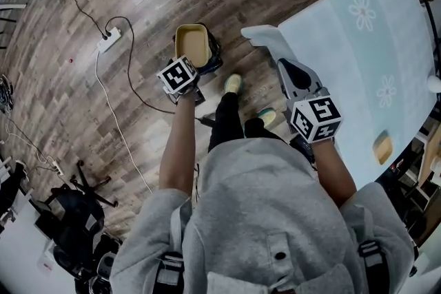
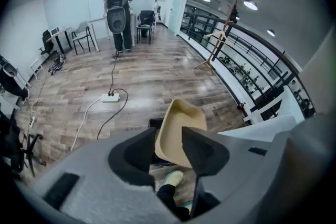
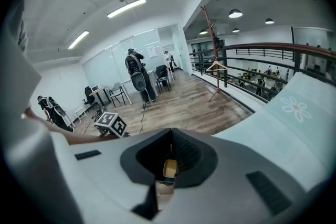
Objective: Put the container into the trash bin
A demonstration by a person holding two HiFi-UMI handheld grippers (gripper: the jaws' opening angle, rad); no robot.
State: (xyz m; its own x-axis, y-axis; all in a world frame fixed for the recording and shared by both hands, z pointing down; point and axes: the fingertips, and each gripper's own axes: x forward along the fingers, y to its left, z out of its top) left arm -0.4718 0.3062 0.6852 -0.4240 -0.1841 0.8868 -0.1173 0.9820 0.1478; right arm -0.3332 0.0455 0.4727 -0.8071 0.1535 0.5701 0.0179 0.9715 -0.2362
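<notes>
The tan, shallow container (image 1: 192, 43) lies tilted on top of the dark trash bin (image 1: 215, 60) on the wooden floor. My left gripper (image 1: 195, 81) is just at its near edge, pointing steeply down. In the left gripper view the jaws stand apart around the container (image 2: 178, 126), whose near rim lies between them without the pads pressing on it; the bin (image 2: 153, 124) shows below. My right gripper (image 1: 284, 67) hovers at the table's corner, shut with nothing in it. Through the slit of its jaws (image 3: 169, 136) the container (image 3: 169, 168) is small and far off.
A table with a pale blue flowered cloth (image 1: 358, 65) fills the right, with a small yellowish object (image 1: 382, 147) near its edge. A power strip (image 1: 109, 40) and cable lie on the floor to the left. An office chair base (image 1: 76, 206) sits lower left. Another person (image 2: 118, 8) stands far off.
</notes>
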